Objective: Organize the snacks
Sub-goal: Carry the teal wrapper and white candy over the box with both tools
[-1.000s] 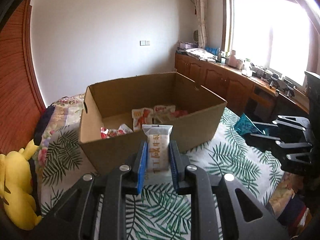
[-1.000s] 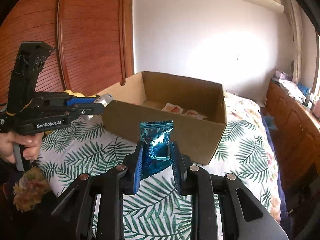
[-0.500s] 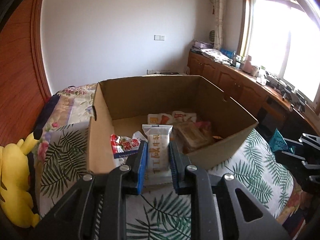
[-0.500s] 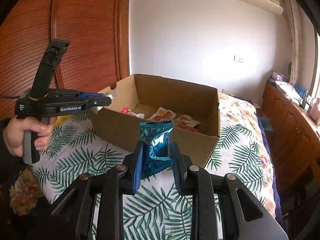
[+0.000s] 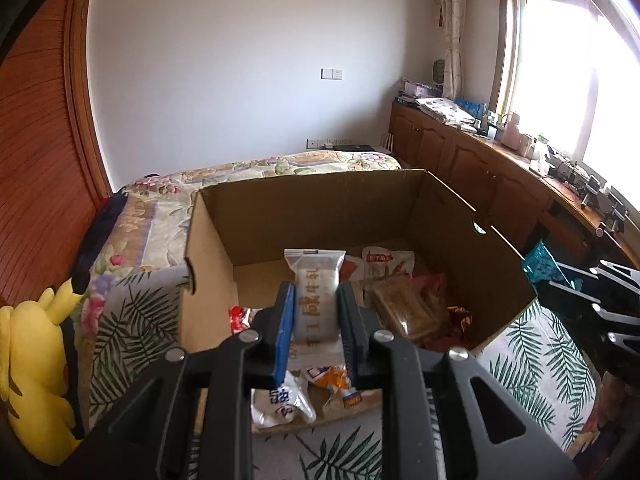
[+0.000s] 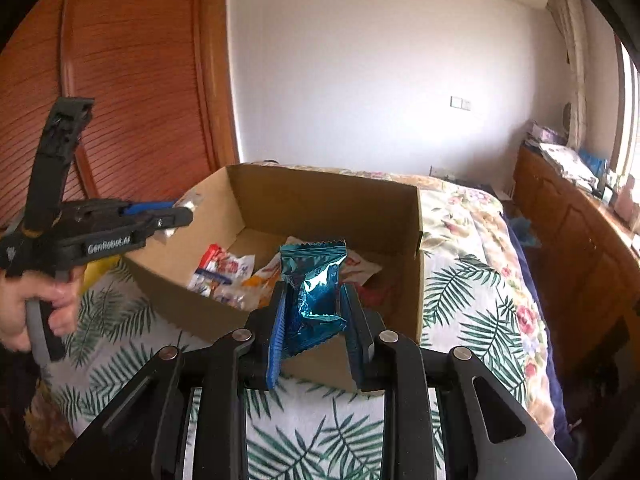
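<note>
An open cardboard box (image 5: 304, 208) (image 6: 320, 200) stands on the bed with several snack packets on its floor. My left gripper (image 5: 316, 316) is shut on a clear packet with a pale cake (image 5: 318, 296), held over the box's near left corner. My right gripper (image 6: 314, 312) is shut on a shiny blue foil packet (image 6: 314, 280), just above the box's near right wall. In the right wrist view the left gripper (image 6: 176, 216) reaches over the box's left rim, a hand (image 6: 36, 308) on its handle. The right gripper's fingers (image 5: 600, 304) show at the left wrist view's right edge.
The box rests on a leaf-print bedspread (image 6: 320, 432). A yellow plush toy (image 5: 36, 364) lies left of the box. Wooden cabinets with clutter (image 5: 500, 168) run under the window on the right. A wooden wardrobe (image 6: 132, 80) stands behind on the left.
Both grippers have moved forward to the box with their packets still held. The left one now hangs over the inside; the right one has come up to the near wall.
</note>
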`<state>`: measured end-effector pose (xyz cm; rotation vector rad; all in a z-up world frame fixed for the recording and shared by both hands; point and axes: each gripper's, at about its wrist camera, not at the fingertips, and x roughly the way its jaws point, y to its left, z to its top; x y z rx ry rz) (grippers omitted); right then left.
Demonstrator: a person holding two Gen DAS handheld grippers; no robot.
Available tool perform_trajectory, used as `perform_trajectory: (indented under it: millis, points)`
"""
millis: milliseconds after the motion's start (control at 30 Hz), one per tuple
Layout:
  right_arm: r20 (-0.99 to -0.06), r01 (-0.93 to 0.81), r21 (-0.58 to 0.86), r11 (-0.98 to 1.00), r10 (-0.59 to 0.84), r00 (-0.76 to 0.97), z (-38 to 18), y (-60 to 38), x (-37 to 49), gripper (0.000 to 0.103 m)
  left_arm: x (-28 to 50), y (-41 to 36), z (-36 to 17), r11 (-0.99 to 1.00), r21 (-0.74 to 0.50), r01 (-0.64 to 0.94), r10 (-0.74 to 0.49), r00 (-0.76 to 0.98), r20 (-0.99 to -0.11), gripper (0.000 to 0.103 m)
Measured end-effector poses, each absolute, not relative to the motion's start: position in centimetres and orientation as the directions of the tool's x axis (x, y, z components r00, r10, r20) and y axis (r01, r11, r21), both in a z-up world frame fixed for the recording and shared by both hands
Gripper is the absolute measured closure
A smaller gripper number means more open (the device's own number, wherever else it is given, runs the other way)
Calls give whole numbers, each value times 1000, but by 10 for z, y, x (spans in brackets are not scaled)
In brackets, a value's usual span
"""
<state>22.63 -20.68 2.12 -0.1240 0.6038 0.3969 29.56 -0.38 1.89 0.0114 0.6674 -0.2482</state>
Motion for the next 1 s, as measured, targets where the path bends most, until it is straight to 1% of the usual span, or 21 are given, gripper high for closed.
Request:
perform_trajectory:
  millis: [267, 367, 433, 533, 600, 633, 833, 1000]
  points:
    - [-579, -356, 15, 934, 299, 759, 23, -204, 249, 78, 309, -25, 0, 970, -41, 238, -208, 736, -645, 83]
    - [-590, -354, -9, 935, 281, 757, 21, -197, 256, 78, 310, -27, -7, 973, -21, 232, -189, 733, -654, 82]
    - [-594, -361, -17, 933, 280, 754, 17, -193, 256, 78, 313, -25, -13, 975, -15, 222, -175, 724, -667, 78]
    - [-602, -356, -20, 934, 273, 750, 8, -191, 257, 78, 313, -19, -17, 978, -26, 209, -173, 727, -665, 72]
    - [-609, -355, -17, 935, 272, 745, 4, -189, 260, 78, 314, -14, -19, 979, -45, 197, -177, 727, -664, 59]
    - [-614, -355, -19, 935, 269, 742, 2, -188, 262, 78, 314, -11, -20, 981, -59, 187, -178, 724, -666, 57]
    - [-628, -344, -29, 938, 251, 736, -7, -182, 272, 78, 313, -9, -23, 980, -57, 192, -180, 723, -667, 54]
    - [-631, -331, -16, 943, 248, 735, -11, -182, 275, 77, 313, -9, -23, 979, -61, 192, -183, 719, -670, 53]
